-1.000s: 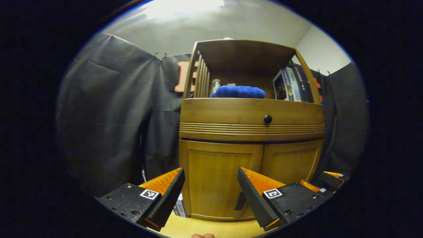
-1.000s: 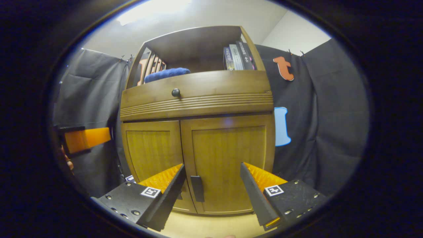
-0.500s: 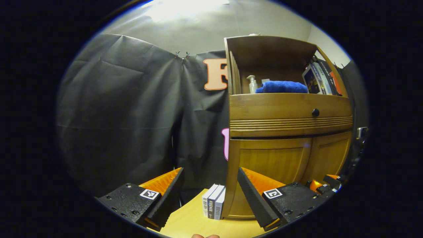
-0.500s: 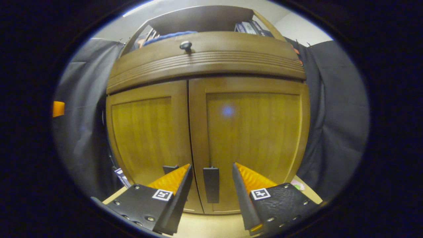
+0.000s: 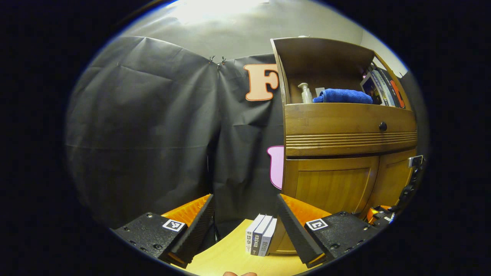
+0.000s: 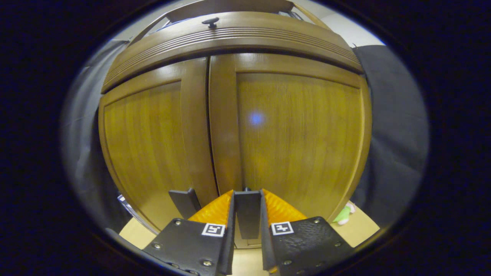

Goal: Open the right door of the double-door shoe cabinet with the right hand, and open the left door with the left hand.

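The wooden shoe cabinet (image 5: 345, 126) stands to the right in the left gripper view, both lower doors closed. My left gripper (image 5: 243, 214) is open and holds nothing; it points at the cloth wall left of the cabinet. In the right gripper view the right door (image 6: 299, 126) and left door (image 6: 153, 142) loom close. My right gripper (image 6: 247, 193) is shut on the right door's dark upright handle (image 6: 248, 212), a finger pressing each side. The left door's handle (image 6: 184, 201) stands free just to its left. The right gripper (image 5: 378, 214) also shows low at the cabinet front.
Three upright books (image 5: 261, 239) stand on the light wooden floor by the cabinet's left side. Above the doors is a drawer with a dark knob (image 5: 383, 126). The open shelf holds a blue towel (image 5: 341, 96), a pump bottle and books. A small green thing (image 6: 343, 216) lies right of the cabinet.
My right gripper moved in to the right door and shut on its handle. My left gripper swung left, away from the cabinet front, and stayed open.
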Motion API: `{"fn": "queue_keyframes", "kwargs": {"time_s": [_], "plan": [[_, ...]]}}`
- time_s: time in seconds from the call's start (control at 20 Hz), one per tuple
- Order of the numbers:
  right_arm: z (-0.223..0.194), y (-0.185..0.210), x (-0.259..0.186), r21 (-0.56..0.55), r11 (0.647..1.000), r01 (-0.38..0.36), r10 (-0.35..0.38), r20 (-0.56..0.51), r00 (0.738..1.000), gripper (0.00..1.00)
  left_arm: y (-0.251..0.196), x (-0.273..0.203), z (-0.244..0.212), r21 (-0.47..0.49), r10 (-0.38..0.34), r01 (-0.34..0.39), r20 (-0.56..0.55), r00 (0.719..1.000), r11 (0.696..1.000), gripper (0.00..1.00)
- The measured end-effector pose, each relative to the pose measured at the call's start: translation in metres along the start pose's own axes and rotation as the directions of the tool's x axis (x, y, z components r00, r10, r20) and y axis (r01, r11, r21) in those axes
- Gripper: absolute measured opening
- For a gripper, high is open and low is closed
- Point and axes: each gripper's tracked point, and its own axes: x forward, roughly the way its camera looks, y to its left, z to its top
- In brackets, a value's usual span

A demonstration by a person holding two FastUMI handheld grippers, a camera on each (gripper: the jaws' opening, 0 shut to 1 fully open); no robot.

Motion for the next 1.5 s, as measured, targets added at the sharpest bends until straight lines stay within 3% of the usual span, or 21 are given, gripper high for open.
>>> {"fn": "queue_keyframes", "kwargs": {"time_s": [0.75, 0.95, 1.0, 1.5], "plan": [[-0.009, -0.019, -0.051, 0.045, 0.996, 0.07, -0.07, -0.004, 0.998, 0.29, -0.037, 0.015, -0.004, -0.015, -0.132, 0.132, 0.001, 0.991, 0.991, 0.98], [-0.011, -0.029, -0.076, 0.043, 0.996, 0.08, -0.08, -0.006, 0.997, 0.29, -0.056, 0.011, -0.008, -0.012, -0.185, 0.185, -0.003, 0.983, 0.983, 0.98], [-0.011, -0.03, -0.076, 0.052, 0.996, 0.07, -0.069, -0.006, 0.998, 0.25, -0.06, 0.009, -0.008, -0.013, -0.197, 0.197, -0.003, 0.98, 0.98, 0.98], [-0.019, -0.065, -0.121, 0.067, 0.993, 0.095, -0.094, -0.017, 0.995, 0.25, -0.11, -0.01, -0.013, -0.018, -0.317, 0.317, -0.006, 0.948, 0.948, 0.98]]}}
